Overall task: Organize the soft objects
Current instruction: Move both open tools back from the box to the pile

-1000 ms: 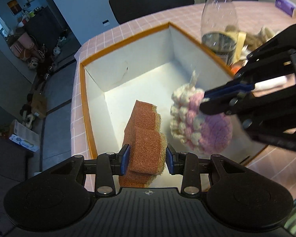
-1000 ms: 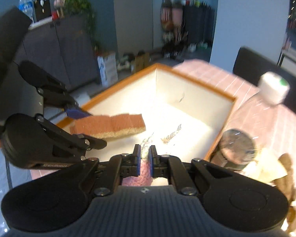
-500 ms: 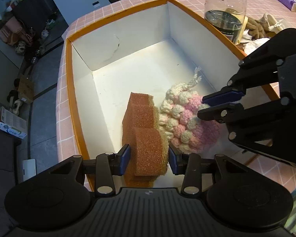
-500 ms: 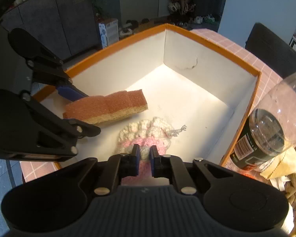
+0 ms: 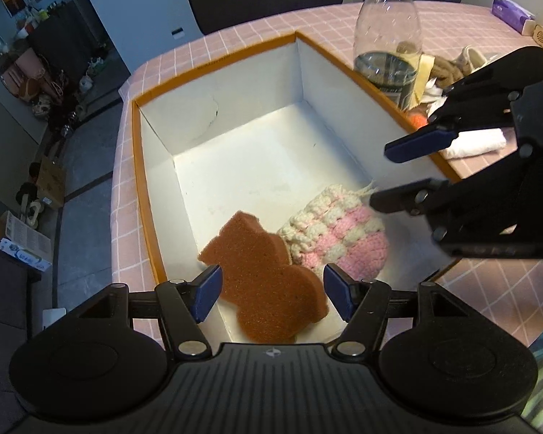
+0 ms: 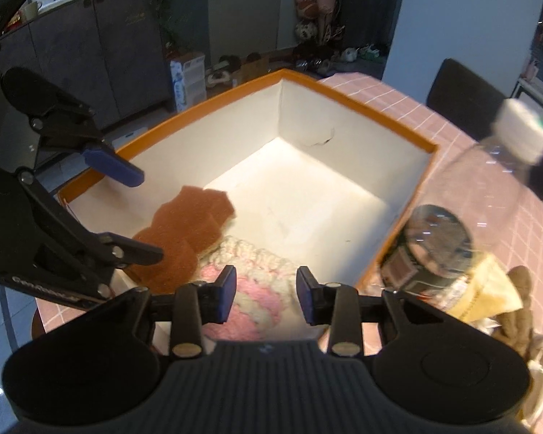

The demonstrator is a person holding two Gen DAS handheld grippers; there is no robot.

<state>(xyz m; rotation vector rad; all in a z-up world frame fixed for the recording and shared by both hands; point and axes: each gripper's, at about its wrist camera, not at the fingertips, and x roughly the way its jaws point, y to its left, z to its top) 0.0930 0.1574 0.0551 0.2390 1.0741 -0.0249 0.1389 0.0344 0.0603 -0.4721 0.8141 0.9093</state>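
Left tool (image 5: 271,294) and right tool (image 5: 398,173) both hang released over the box, jaws opening, nothing pressed between the pads. Pink-checked desk (image 5: 235,47) carries the white, orange-rimmed box (image 5: 235,115); a clear bottle (image 5: 387,32) stands just outside its rim at two o'clock. Brown sponge (image 5: 268,282) lies at six o'clock on the box floor, touching the pink-and-cream crocheted piece (image 5: 336,238) at four o'clock.
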